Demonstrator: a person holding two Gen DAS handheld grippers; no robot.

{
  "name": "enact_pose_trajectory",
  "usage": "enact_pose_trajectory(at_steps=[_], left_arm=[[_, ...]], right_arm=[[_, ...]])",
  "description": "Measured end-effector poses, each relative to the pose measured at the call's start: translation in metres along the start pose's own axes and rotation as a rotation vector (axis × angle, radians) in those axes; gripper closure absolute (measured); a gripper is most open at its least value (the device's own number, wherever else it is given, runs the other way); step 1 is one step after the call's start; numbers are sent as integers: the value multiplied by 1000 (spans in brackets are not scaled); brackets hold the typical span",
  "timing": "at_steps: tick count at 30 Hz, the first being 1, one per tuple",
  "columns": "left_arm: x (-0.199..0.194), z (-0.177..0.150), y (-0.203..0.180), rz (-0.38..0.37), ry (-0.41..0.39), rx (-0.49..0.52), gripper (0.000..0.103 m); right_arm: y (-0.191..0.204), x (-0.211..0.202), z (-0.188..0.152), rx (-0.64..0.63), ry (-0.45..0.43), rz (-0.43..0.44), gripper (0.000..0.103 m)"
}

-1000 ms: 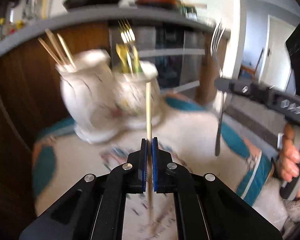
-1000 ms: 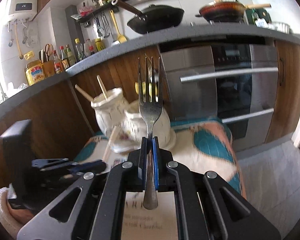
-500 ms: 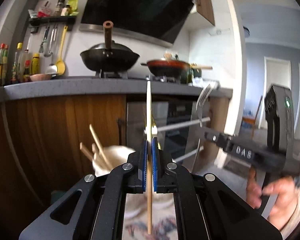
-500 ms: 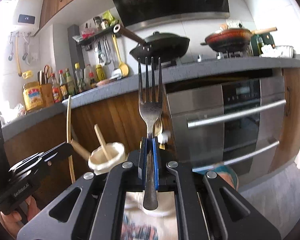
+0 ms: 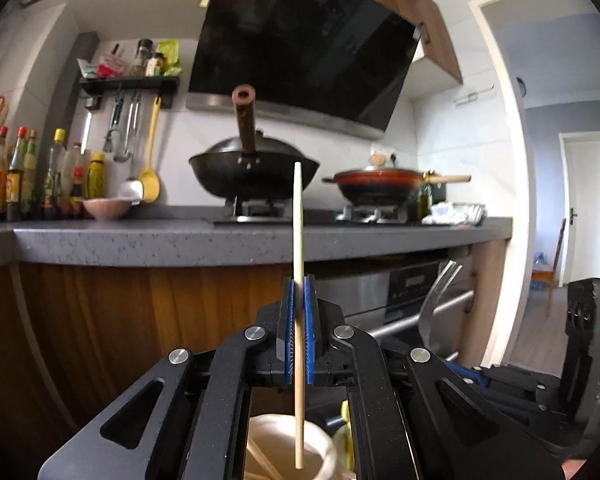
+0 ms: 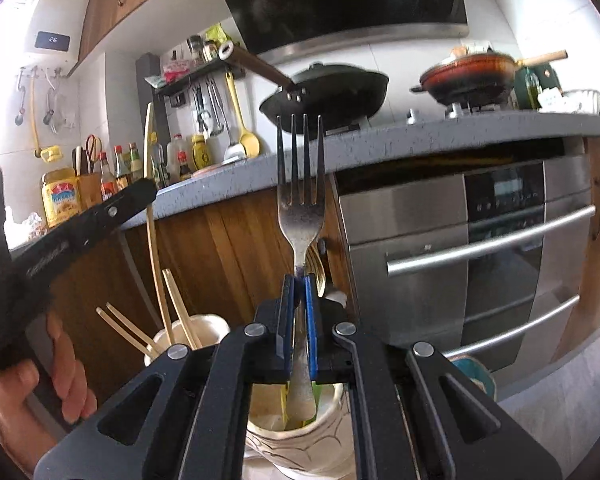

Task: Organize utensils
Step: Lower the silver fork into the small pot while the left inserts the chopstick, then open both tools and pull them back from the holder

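the left claw (image 5: 298, 312) is held about level, its blue pads clamped on a single chopstick (image 5: 298, 240) that stands upright through the grip. the stick's top reaches up in front of the black wok (image 5: 254, 178) on the worktop (image 5: 140, 240); its lower end hangs over the mouth of a white cup (image 5: 324, 446), where another chopstick lies slanted inside. whether the tip touches the cup cannot be told.

the right claw (image 6: 299, 312) is tipped slightly downward and is clamped on the neck of a steel fork (image 6: 301, 184), tines up and upright. the handle end hangs in the mouth of a second white cup (image 6: 300, 444), in which green and yellow handles are seen. just left of it the first cup (image 6: 204, 326) is seen with 4 chopsticks leaning out.

in the right view the left claw (image 6: 138, 196) is seen from the side, raised above that cup, gripped by a hand (image 6: 40, 384) at the lower left, fingers curled round the handle.
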State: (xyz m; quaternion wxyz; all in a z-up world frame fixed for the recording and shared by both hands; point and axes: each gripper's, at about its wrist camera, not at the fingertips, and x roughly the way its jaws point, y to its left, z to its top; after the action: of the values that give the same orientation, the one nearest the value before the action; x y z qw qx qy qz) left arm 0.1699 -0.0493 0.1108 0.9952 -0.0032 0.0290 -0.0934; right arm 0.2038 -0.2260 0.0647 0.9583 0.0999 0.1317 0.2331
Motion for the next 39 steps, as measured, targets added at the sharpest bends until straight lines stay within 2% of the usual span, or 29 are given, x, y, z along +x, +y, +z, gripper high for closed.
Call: enact_pose_trajectory(at_steps=[7, 12, 13, 15, 16, 20, 25, 27, 28, 35, 39], left_arm=[[26, -27, 1, 9, 160, 19, 98], [24, -33, 2, 3, 194, 24, 97], [24, -33, 2, 2, 199, 29, 94], [22, -31, 2, 2, 192, 32, 89], [19, -30, 2, 2, 180, 34, 81], [12, -24, 1, 8, 155, 39, 76], [9, -20, 0, 8, 157, 37, 73], [8, -20, 0, 10, 156, 37, 72], [4, -19, 0, 10, 153, 39, 72], [-41, -21, -3, 7, 143, 60, 72], [-73, -45, 0, 15, 177, 54, 68]], right_arm=[[-6, 14, -16, -8, 99, 12, 98], [-6, 24, -25, -1, 172, 12, 98], [-6, 25, -27, 1, 184, 9, 98], [-7, 27, -28, 3, 195, 7, 97], [-7, 28, -29, 2, 201, 6, 97], [-9, 35, -34, 13, 241, -6, 97], [-11, 33, -35, 13, 244, -11, 95], [-9, 28, -35, 5, 236, -1, 78], [-7, 24, -35, -1, 230, -8, 75], [5, -15, -42, -33, 202, -24, 75], [10, -32, -55, -53, 201, -25, 75]])
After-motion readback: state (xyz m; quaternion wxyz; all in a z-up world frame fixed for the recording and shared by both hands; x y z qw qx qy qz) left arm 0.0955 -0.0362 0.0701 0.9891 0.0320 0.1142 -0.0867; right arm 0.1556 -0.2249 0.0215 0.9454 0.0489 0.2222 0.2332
